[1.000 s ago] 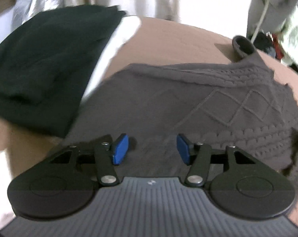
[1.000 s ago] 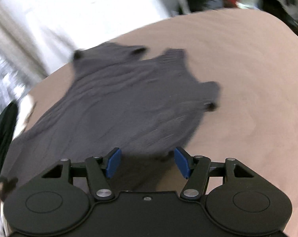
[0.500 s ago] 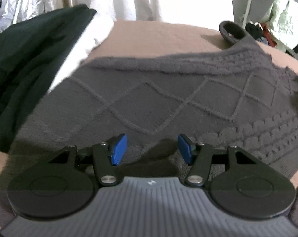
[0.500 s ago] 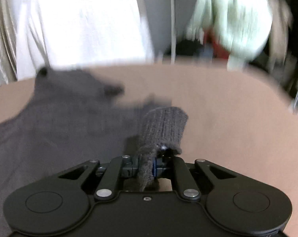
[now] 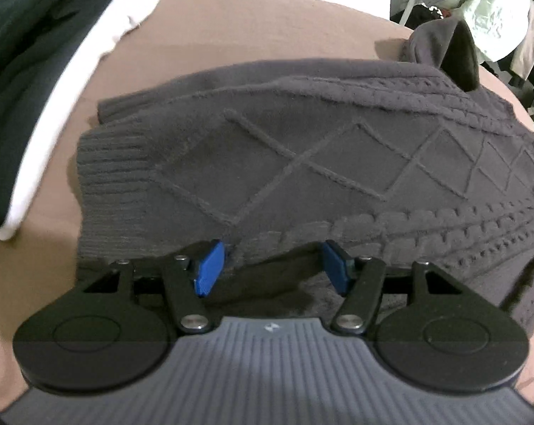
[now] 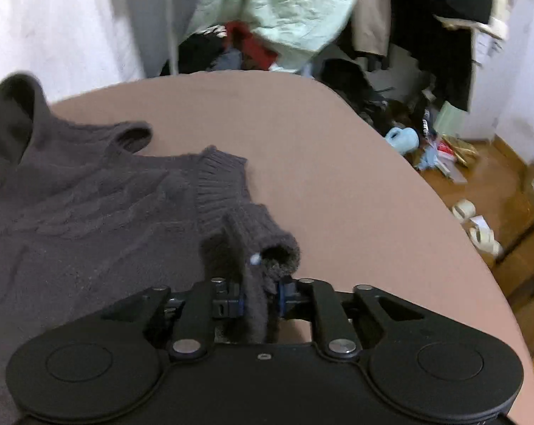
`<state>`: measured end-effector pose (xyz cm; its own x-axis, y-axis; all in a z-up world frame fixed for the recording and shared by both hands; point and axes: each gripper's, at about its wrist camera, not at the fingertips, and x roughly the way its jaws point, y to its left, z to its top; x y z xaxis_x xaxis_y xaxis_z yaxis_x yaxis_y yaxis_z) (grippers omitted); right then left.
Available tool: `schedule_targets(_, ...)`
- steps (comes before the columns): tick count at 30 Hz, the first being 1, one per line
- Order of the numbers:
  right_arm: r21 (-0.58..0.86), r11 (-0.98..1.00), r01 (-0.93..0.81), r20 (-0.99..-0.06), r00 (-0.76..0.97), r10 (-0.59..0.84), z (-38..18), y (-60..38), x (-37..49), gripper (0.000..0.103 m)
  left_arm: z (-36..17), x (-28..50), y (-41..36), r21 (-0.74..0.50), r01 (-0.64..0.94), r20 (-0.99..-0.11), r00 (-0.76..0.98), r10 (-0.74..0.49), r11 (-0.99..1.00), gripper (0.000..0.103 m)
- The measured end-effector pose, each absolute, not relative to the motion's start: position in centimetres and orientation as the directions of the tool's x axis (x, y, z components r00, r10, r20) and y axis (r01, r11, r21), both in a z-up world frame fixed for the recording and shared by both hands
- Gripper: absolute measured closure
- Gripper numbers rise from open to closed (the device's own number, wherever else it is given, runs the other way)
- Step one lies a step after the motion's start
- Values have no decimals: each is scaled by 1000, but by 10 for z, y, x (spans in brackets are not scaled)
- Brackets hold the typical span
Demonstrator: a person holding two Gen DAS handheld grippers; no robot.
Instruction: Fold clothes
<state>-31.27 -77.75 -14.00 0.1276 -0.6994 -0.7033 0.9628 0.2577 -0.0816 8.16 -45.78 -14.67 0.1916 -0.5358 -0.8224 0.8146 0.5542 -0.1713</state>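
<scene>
One grey sweater (image 5: 302,163) lies spread on my tan surface (image 6: 337,148), toward its left edge. My left gripper (image 5: 270,265) hangs over the near hem, jaws half apart and opening, gripping nothing. My right gripper (image 6: 259,301) has a cuff (image 6: 263,244) between its opening jaws, pads touching it

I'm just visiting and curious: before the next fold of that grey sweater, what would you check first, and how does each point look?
1. Right tool has the sweater cuff between its pads: ok, though its jaws are opening.
2. Left tool gripping the grey sweater: not ok, jaws apart and opening.
3. Sweater flat on the brown surface: ok, mostly.
4. Dark and white folded pile clear of the sweater: ok.
5. Far sleeve position: cannot tell.
</scene>
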Motion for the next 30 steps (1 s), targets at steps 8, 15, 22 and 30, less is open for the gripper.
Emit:
schedule_targets(8, -45, 367, 929, -581, 275, -766, -85, -740, -276, 38, -121, 118, -431, -61, 726, -793, 382, -475, 685, 31)
schedule_targets(15, 85, 513, 854, -614, 451, -648, -92, -652, -263, 35, -124, 123, -414, -170, 711, -809, 294, -509, 682, 31)
schedule_targets(22, 199, 586, 786, -700, 532, -476, -116, -593, -258, 35, -132, 78, -431, -307, 789, -773, 119, -623, 532, 31)
schedule_targets(30, 189, 468, 863, -721, 446, -530, -136, -594, -269, 34, -121, -12, -446, -299, 914, -708, -20, -706, 274, 30)
